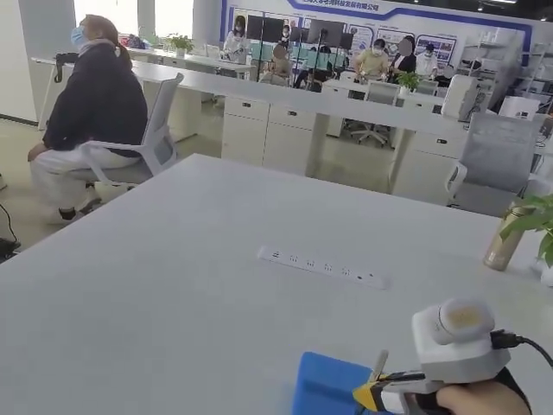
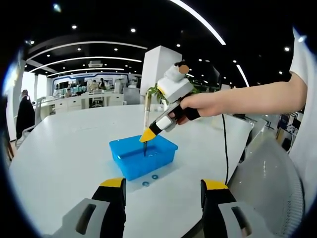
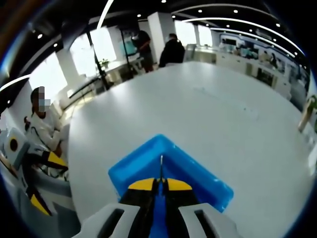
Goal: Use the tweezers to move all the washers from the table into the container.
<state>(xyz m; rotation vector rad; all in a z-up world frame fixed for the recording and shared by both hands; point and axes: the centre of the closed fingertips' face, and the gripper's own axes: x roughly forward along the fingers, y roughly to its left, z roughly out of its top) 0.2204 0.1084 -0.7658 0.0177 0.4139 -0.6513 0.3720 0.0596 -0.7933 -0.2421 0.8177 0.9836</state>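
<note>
A blue container [image 2: 142, 156] stands on the white table [image 2: 64, 148], and its corner shows in the head view [image 1: 333, 385]. Two small blue washers [image 2: 145, 184] lie on the table just in front of it. My right gripper [image 2: 147, 135] is shut on thin metal tweezers [image 2: 146, 116], whose tips point down into the container. In the right gripper view the tweezers [image 3: 161, 166] stick out from the closed yellow jaw tips of the right gripper [image 3: 160, 186] over the container [image 3: 198, 176]. The left gripper [image 2: 163, 198] hangs open and empty, short of the washers.
A white power strip [image 1: 321, 266] lies mid-table. A bottle [image 1: 505, 238] and a green plant [image 1: 536, 220] stand at the right edge. A person sits on an office chair [image 1: 95, 112] beyond the far left corner. Another chair [image 2: 272, 183] is close on my right.
</note>
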